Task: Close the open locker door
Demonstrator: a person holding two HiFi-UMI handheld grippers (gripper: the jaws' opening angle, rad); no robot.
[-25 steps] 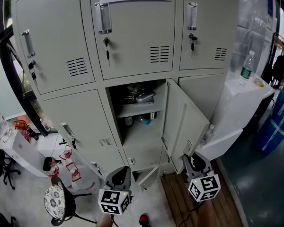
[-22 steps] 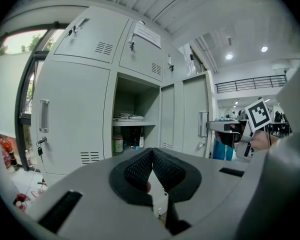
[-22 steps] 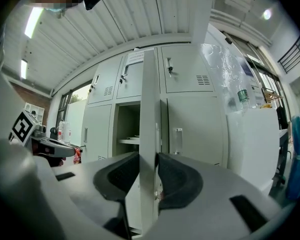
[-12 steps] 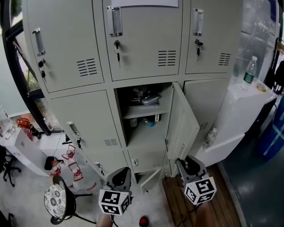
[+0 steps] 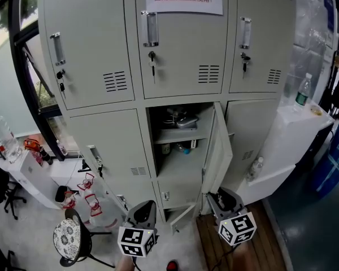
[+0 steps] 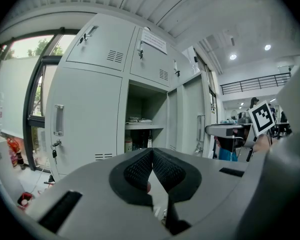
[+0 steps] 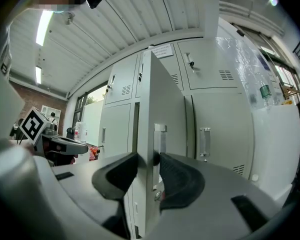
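The grey locker bank fills the head view. Its middle compartment (image 5: pixel 178 145) stands open, with a shelf and small items inside. The compartment's door (image 5: pixel 219 145) juts out at its right, hinged on that side. My right gripper (image 5: pixel 219 195) is low at the door's free edge. In the right gripper view the door (image 7: pixel 165 109) runs edge-on between the jaws of the right gripper (image 7: pixel 149 156). The pads touch it on both sides, though the jaws have just been opening a little. My left gripper (image 5: pixel 146 206) hangs below the compartment. The left gripper (image 6: pixel 152 151) is shut and holds nothing.
A small bottom door (image 5: pixel 178 213) stands ajar under the open compartment. Another lower door (image 5: pixel 96 162) hangs open at the left. A white counter (image 5: pixel 296 123) with a bottle (image 5: pixel 303 92) stands to the right. A patterned stool (image 5: pixel 68 239) and a white desk (image 5: pixel 28 174) sit at the left.
The open door has swung in toward the locker, from wide open to about square with its front. My right gripper has moved left with it. The left gripper has barely moved.
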